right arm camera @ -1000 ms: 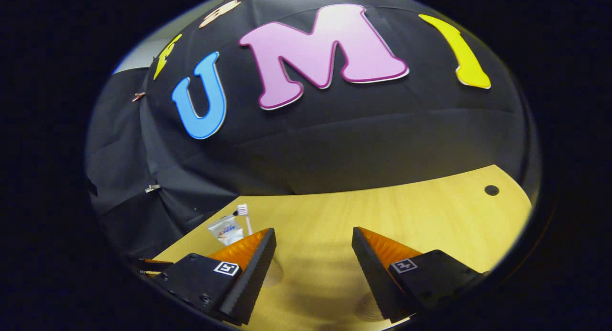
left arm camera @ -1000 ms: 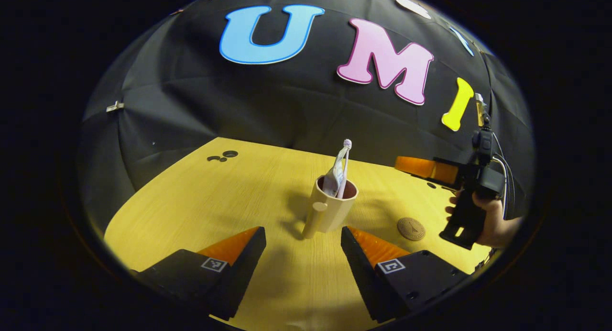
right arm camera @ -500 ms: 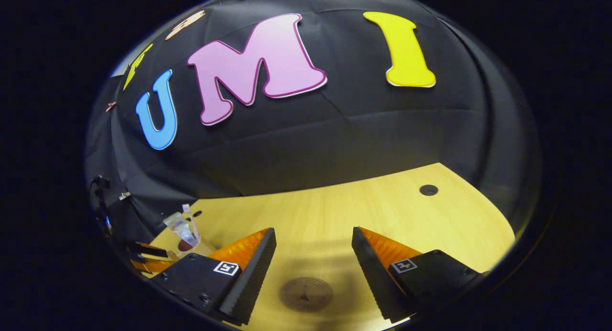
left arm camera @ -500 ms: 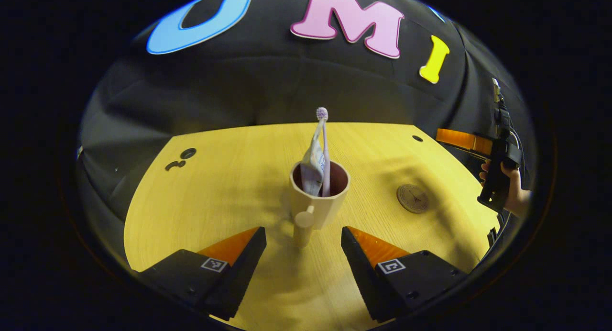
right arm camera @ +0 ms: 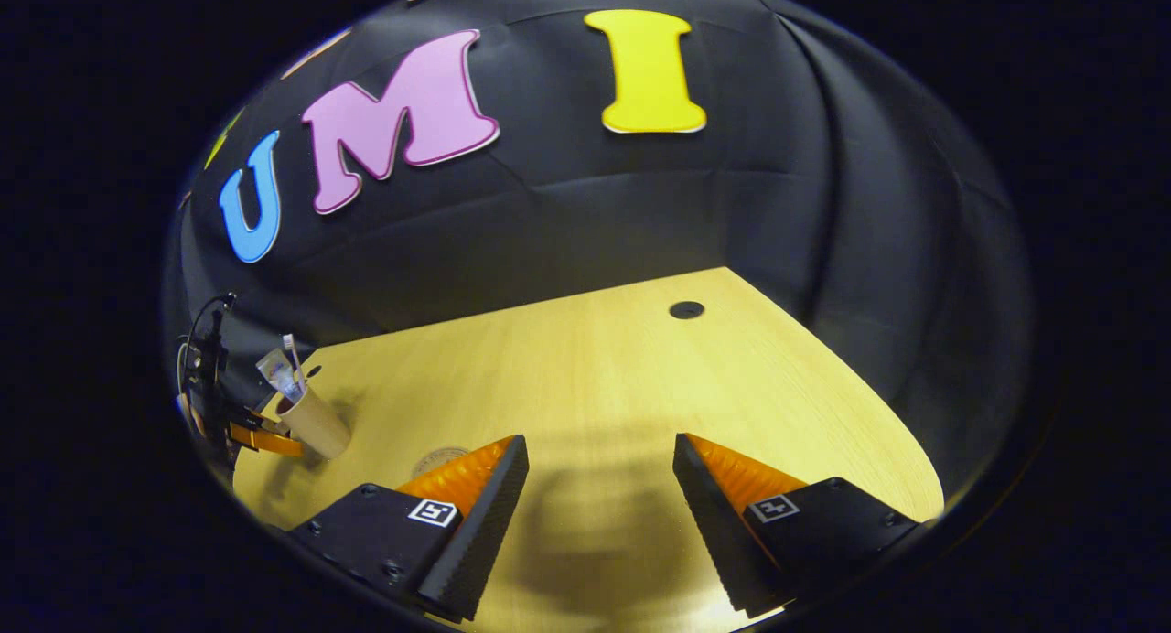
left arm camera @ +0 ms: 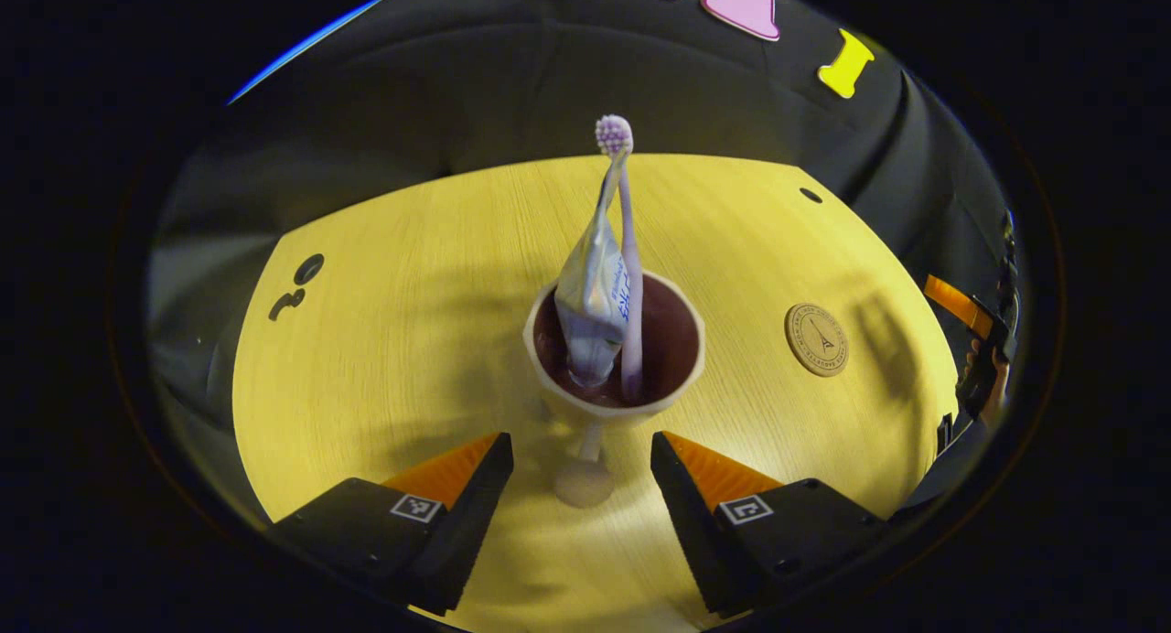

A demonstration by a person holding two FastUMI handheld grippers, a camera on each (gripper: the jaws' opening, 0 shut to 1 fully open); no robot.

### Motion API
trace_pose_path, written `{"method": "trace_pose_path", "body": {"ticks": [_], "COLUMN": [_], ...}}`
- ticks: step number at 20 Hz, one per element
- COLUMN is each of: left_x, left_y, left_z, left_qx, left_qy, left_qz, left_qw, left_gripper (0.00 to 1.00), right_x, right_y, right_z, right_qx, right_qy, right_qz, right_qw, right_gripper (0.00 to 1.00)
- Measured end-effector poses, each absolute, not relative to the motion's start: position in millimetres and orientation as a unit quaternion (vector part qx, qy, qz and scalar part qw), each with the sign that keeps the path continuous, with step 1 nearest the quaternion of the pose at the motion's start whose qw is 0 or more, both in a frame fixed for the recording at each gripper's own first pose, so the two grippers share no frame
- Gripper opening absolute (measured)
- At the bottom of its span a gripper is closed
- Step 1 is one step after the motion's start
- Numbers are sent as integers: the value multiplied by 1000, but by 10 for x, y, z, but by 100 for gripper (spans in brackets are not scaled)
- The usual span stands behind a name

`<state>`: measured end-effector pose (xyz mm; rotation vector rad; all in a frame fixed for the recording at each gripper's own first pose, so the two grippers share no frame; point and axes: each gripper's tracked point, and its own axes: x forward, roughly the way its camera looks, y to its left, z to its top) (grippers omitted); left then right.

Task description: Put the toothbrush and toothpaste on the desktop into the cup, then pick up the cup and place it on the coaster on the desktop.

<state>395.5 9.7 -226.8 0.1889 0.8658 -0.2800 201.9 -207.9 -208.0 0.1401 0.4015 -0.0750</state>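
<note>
— Where is the cup right now?

— On the tabletop [left arm camera: 393,340], standing upright just ahead of my left hand-held gripper [left arm camera: 582,468]. The cup [left arm camera: 615,404] has a dark inside, and its handle [left arm camera: 585,477] points back at me, sitting in the gap between my two fingers. Neither finger touches it that I can see.

— So the left one is not holding anything?

— No. Its fingers are spread wide, one on either side of the handle, with nothing pinched between them.

— And the toothbrush and toothpaste?

— Both are in the cup. The toothbrush [left arm camera: 625,249] stands nearly upright with its bristle head at the top, and the toothpaste [left arm camera: 595,304] leans against it, cap end down in the cup.

— Where is the coaster?

— Flat on the tabletop to the right of the cup, apart from it. The coaster [left arm camera: 816,339] is round and brown with a small mark at its centre, and nothing sits on it.

— What about your right hand-held gripper?

— From the left gripper view it is far off at the right edge, with my hand [left arm camera: 993,386] around its grip. From the right gripper view, my right hand-held gripper [right arm camera: 599,514] is also spread and empty, above bare tabletop. Far to its left I see the cup [right arm camera: 316,423] with the toothbrush [right arm camera: 292,357] and toothpaste [right arm camera: 276,373] in it, the left hand-held gripper [right arm camera: 261,436] just beside it, and the coaster [right arm camera: 437,459] partly hidden behind my own finger.
</note>
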Motion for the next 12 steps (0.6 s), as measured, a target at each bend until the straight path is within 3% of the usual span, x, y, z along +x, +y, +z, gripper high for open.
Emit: {"method": "trace_pose_path", "body": {"ticks": [7, 12], "left_x": [4009, 3980], "left_y": [-14, -36], "left_z": [-2325, -2358], "left_qx": [136, 145], "left_qy": [472, 488], "left_qz": [-143, -139], "left_qw": [859, 849], "left_gripper": [62, 31], "right_x": [1816, 1762], "right_y": [-2537, -2582], "right_z": [-2200, -2264], "right_qx": [104, 116], "right_qy": [203, 215], "right_qz": [-89, -93], "right_qw": [970, 965], "right_gripper": [98, 98]}}
